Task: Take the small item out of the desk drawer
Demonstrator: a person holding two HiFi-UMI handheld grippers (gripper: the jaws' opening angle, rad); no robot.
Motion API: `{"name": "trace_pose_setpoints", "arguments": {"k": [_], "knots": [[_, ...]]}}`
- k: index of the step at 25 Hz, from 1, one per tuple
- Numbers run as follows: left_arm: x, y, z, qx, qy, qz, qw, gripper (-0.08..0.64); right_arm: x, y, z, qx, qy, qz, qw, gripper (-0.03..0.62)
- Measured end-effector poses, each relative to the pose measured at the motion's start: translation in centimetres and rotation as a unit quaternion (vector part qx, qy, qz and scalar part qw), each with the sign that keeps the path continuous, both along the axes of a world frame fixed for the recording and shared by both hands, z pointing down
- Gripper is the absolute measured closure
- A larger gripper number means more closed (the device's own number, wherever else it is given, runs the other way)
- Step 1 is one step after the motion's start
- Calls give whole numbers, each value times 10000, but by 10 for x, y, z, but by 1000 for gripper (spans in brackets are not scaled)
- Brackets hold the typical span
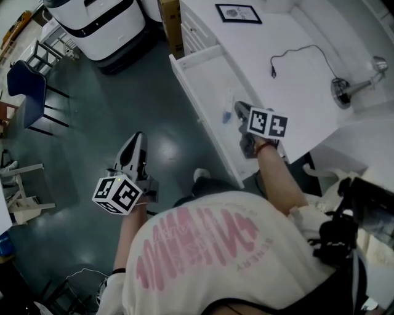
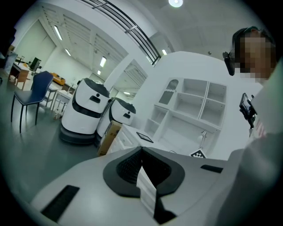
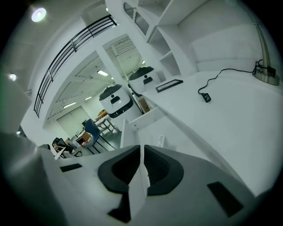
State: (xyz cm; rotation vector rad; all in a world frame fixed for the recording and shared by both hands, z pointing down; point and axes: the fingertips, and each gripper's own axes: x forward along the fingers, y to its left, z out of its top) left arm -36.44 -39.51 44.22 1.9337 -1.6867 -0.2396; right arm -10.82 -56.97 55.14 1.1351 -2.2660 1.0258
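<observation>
The white desk drawer stands pulled out from the desk. A small white item with a bluish end lies on the drawer floor near its front. In the right gripper view the small item shows just past the jaw tips. My right gripper hovers over the drawer beside the item, jaws shut with nothing between them. My left gripper hangs over the dark floor left of the drawer, also shut and empty. Its pressed-together jaws fill the lower part of the left gripper view.
On the desk lie a black framed picture, a black cable and a metal lamp. White wheeled robots and a cardboard box stand beyond the drawer. A blue chair is at the left.
</observation>
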Motion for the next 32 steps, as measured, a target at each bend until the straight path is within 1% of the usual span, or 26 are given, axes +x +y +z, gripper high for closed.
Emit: {"name": "trace_pose_setpoints", "arguments": {"k": [1,2,3,4,7,10,16,17,18,20,22,24,29,32], "knots": [[-3,-3,3,-44,-10,-5,10000,531,-1,-5,8,-59,52,22,10000,559],[-7,-6,7,-97,-5,-22,10000,531,-2,-11,16,-118,95,33,9999,504],[-10,-7,12,-158,14,-49,9999,531,-3,-15,24,-183,128,37,9997,397],[-13,-9,18,-228,43,-81,9997,531,-4,-18,32,-257,159,43,9995,341],[-19,-10,32,-442,117,-126,9989,531,-6,-22,57,-476,378,73,9981,340],[-22,-9,42,-609,27,-120,9981,531,-9,-21,80,-652,674,-29,9956,318],[-34,-13,56,-814,20,-151,9966,531,-12,-22,106,-768,948,35,9925,319],[-34,-13,59,-822,43,-145,9965,531,-11,-21,110,-820,961,30,9920,338],[-34,-14,61,-827,61,-128,9965,531,-11,-19,112,-867,948,31,9917,375],[-31,-18,64,-829,79,-55,9965,531,-10,-17,115,-949,900,41,9914,399],[-26,-22,66,-825,101,48,9965,531,-6,-13,117,-995,951,47,9905,445],[-21,-24,65,-808,116,160,9965,531,-2,-10,114,-974,996,74,9902,470],[-18,-22,57,-673,130,405,9968,531,6,7,100,-905,885,263,9916,483],[-17,-20,49,-574,127,575,9966,531,14,18,83,-704,928,419,9923,483]]}}
